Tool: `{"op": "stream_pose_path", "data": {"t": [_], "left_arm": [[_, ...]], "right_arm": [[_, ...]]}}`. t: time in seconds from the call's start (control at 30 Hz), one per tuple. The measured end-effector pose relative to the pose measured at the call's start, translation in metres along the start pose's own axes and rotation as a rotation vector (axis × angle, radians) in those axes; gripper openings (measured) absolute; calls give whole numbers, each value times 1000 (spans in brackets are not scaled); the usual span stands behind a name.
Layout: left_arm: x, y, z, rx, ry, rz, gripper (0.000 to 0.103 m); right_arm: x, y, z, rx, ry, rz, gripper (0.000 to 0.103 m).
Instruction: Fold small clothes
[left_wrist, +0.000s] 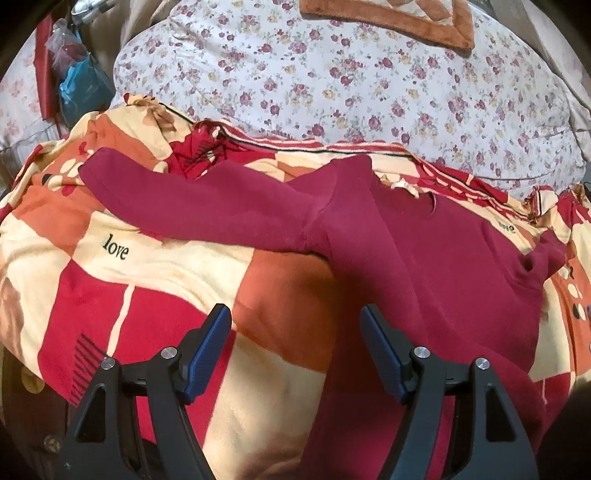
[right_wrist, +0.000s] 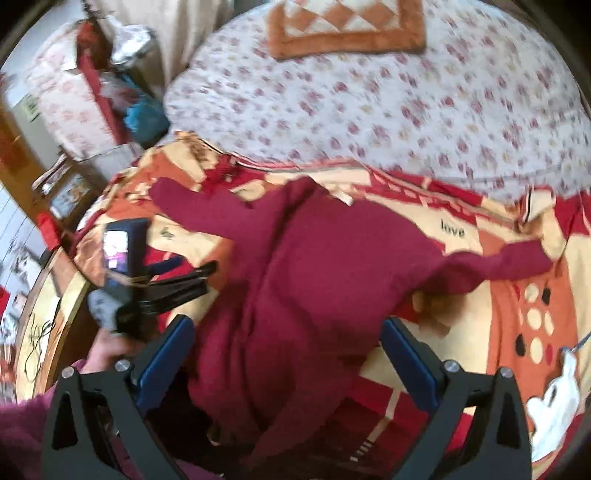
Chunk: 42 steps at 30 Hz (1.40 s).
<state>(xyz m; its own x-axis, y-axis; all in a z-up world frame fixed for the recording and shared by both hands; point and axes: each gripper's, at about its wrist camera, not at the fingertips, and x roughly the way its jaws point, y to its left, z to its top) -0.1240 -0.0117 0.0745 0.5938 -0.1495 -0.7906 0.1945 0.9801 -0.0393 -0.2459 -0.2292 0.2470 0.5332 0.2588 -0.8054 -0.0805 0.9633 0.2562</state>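
Observation:
A dark red long-sleeved top (left_wrist: 436, 258) lies spread on a red, orange and cream patterned blanket (left_wrist: 155, 280). One sleeve (left_wrist: 199, 206) stretches out to the left, the other (left_wrist: 546, 258) is bunched at the right. My left gripper (left_wrist: 295, 321) is open and empty, hovering over the blanket just left of the top's body. In the right wrist view the top (right_wrist: 314, 266) lies with its right sleeve (right_wrist: 513, 264) stretched out. My right gripper (right_wrist: 288, 332) is open above the top's lower body. The left gripper (right_wrist: 162, 280) shows at its left, held by a hand.
A white floral quilt (left_wrist: 351, 81) lies behind the blanket, with an orange-bordered cushion (left_wrist: 391, 18) on it. Bags and clutter (left_wrist: 74, 74) sit at the far left. A wooden bed edge (right_wrist: 55, 314) and floor items show at the left of the right wrist view.

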Motion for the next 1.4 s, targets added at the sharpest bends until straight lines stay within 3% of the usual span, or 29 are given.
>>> {"op": "stream_pose_path", "data": {"t": [0.33, 0.47, 0.8, 1.0, 1.17, 1.3, 1.4], "left_arm": [[-18, -16, -1, -6, -12, -40, 54], [-32, -21, 0, 1, -22, -52, 54], [-67, -36, 6, 10, -54, -81, 54], [-88, -41, 11, 27, -96, -76, 54], [-89, -38, 11, 26, -92, -70, 54], [-79, -31, 7, 33, -80, -42, 54], [-65, -22, 6, 24, -64, -36, 54]], "right_arm": [[-69, 1, -9, 42, -45, 25, 103], [-83, 4, -15, 78, -24, 90, 103], [-130, 27, -40, 9, -57, 93, 103], [-155, 29, -43, -10, -131, 116, 103], [-128, 29, -34, -19, -179, 113, 103], [-82, 31, -20, -46, -221, 45, 103], [-37, 23, -5, -38, -227, -62, 103]]}}
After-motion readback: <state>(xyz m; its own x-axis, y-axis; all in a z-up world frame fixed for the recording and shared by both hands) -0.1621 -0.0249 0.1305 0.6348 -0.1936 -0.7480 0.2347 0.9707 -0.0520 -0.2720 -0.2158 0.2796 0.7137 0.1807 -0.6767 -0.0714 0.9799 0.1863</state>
